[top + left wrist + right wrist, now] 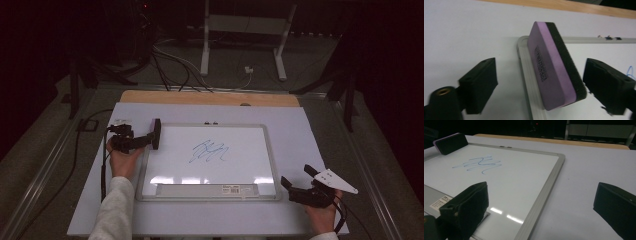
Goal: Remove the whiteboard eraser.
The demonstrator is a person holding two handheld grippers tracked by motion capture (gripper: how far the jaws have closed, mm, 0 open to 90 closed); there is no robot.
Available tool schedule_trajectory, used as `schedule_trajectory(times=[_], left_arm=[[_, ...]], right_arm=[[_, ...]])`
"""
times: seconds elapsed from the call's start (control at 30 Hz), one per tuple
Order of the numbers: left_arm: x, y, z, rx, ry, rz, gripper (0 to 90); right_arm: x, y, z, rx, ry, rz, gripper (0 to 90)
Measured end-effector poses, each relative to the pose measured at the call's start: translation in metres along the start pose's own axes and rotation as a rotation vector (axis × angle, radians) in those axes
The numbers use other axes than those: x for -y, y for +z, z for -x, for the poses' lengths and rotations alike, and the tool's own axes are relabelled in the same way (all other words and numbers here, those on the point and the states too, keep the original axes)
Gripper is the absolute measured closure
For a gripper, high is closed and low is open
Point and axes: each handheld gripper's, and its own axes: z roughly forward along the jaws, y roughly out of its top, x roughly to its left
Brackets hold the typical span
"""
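Between my black claws: eraser (pixel 549 67) purple with black felt; whiteboard (pixel 180 150) white, grey-framed, blue scribble (pixel 209 151) centre; worktop (pixel 310 135) white.

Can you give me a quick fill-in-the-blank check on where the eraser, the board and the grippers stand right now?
1. The eraser has a ____ foam back and a black felt face.
2. The scribble on the whiteboard is drawn in ____ ink.
3. The eraser stands between the jaws of the ____ gripper.
4. The right gripper rests beside the whiteboard with its jaws ____.

Missing words: purple; blue; left; open
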Motion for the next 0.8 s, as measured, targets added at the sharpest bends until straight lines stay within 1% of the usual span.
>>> schedule_trajectory(times=[0.03, 0.1, 0.2, 0.23, 0.27, 0.3, 0.57, 0.6, 0.67, 0.8], left_arm=[[0.0000, 0.0001, 0.0000, -0.004, 0.003, -0.002, 15.9], [0.0001, 0.0001, -0.0003, -0.001, 0.003, -0.002, 18.7], [0.0005, -0.0008, -0.0009, 0.002, 0.010, -0.003, 24.5], [0.0008, -0.0013, -0.0013, 0.005, 0.008, 0.004, 24.5], [0.0010, -0.0020, -0.0019, 0.008, 0.009, 0.004, 27.9], [0.0010, -0.0021, -0.0021, 0.012, 0.008, 0.005, 29.3], [0.0023, 0.0023, -0.0005, 0.029, 0.011, -0.007, 35.3], [0.0024, 0.0027, -0.0002, 0.037, 0.008, -0.008, 35.3], [0.0026, 0.0033, -0.0001, 0.048, 0.007, -0.011, 38.9], [0.0031, 0.0038, 0.0014, 0.053, 0.008, -0.011, 40.5]], right_arm=[[0.0000, 0.0000, 0.0000, 0.000, 0.000, 0.000, 0.1], [0.0000, 0.0003, -0.0003, -0.001, 0.001, -0.001, 0.1], [0.0001, 0.0004, -0.0004, -0.001, 0.000, -0.002, 0.1], [0.0001, 0.0004, -0.0004, -0.001, 0.000, -0.002, 0.1], [0.0002, 0.0005, -0.0001, -0.001, 0.000, -0.002, 0.1], [0.0002, 0.0006, -0.0001, -0.001, 0.000, -0.003, 0.1], [0.0002, 0.0008, -0.0005, -0.001, -0.001, -0.004, 0.1], [0.0002, 0.0008, -0.0005, -0.001, -0.001, -0.004, 0.1], [0.0003, 0.0010, -0.0005, -0.002, -0.002, -0.005, 0.1], [0.0002, 0.0013, -0.0010, -0.002, -0.005, -0.007, 0.1]])
